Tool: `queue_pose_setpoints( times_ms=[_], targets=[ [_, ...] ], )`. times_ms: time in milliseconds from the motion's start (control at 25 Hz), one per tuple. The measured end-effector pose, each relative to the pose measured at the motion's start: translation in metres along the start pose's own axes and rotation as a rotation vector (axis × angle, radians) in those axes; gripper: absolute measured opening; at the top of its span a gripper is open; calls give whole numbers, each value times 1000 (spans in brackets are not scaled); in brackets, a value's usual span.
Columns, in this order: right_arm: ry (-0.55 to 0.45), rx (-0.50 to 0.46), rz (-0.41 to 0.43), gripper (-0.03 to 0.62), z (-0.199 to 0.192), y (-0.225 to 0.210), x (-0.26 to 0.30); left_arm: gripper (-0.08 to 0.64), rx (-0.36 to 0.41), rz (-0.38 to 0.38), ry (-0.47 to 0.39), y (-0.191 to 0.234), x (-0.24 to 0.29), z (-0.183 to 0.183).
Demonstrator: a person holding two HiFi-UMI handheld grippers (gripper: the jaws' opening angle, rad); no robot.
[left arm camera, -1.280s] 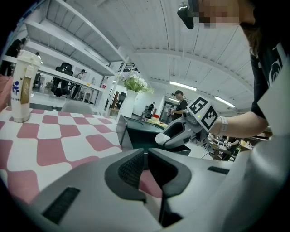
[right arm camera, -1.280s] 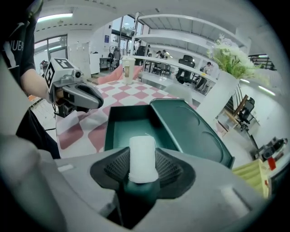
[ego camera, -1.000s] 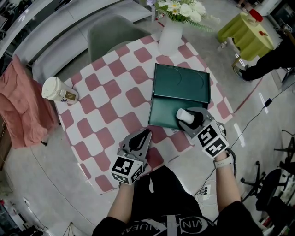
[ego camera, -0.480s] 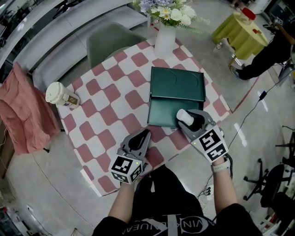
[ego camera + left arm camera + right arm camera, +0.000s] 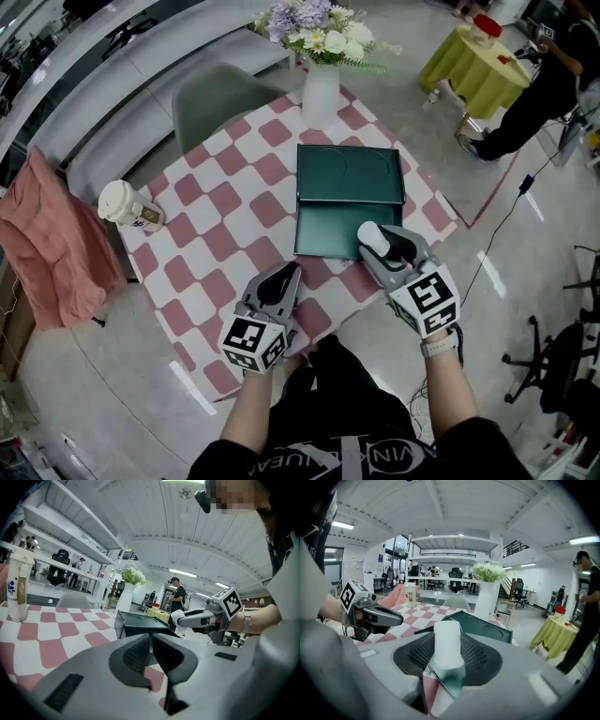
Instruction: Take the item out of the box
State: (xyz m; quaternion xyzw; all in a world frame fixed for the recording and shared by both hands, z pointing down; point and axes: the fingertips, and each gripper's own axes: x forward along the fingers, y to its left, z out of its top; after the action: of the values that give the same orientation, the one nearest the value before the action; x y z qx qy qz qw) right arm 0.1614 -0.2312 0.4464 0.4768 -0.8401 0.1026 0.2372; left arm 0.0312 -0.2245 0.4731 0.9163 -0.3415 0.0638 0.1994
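A dark green box (image 5: 323, 234) lies open on the checkered table, its lid (image 5: 349, 173) folded back flat. My right gripper (image 5: 379, 242) hovers over the box's near right corner, shut on a white tube-shaped item (image 5: 369, 233). In the right gripper view the white item (image 5: 447, 641) stands upright between the jaws of the right gripper (image 5: 447, 657), with the box (image 5: 483, 626) behind it. My left gripper (image 5: 284, 280) is shut and holds nothing, left of the box over the table's near edge. In the left gripper view, the left gripper (image 5: 150, 642) points at the box (image 5: 139, 623).
A white vase of flowers (image 5: 319, 89) stands just beyond the box. A paper cup (image 5: 127, 206) sits at the table's far left. A grey chair (image 5: 216, 98) is at the far side. A person (image 5: 525, 103) stands by a yellow-green table (image 5: 473, 66) at the far right.
The head view has drifted, so the table sits a little higher and further left in the picture. Both grippers keep their places by the box, and the right one still holds the white item.
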Motion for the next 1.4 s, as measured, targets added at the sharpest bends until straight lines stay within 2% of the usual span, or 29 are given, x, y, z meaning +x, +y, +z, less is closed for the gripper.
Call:
queue_pose_setpoints(
  times_ms=[680,1400],
  targets=[
    [-191,82,-87,169,28,3,-48,23,51,-32,-60,-25,-12,32],
    [-297,86,-149,169,60,20,-76,23,80,-45,-158,-35,-34,76]
  ],
)
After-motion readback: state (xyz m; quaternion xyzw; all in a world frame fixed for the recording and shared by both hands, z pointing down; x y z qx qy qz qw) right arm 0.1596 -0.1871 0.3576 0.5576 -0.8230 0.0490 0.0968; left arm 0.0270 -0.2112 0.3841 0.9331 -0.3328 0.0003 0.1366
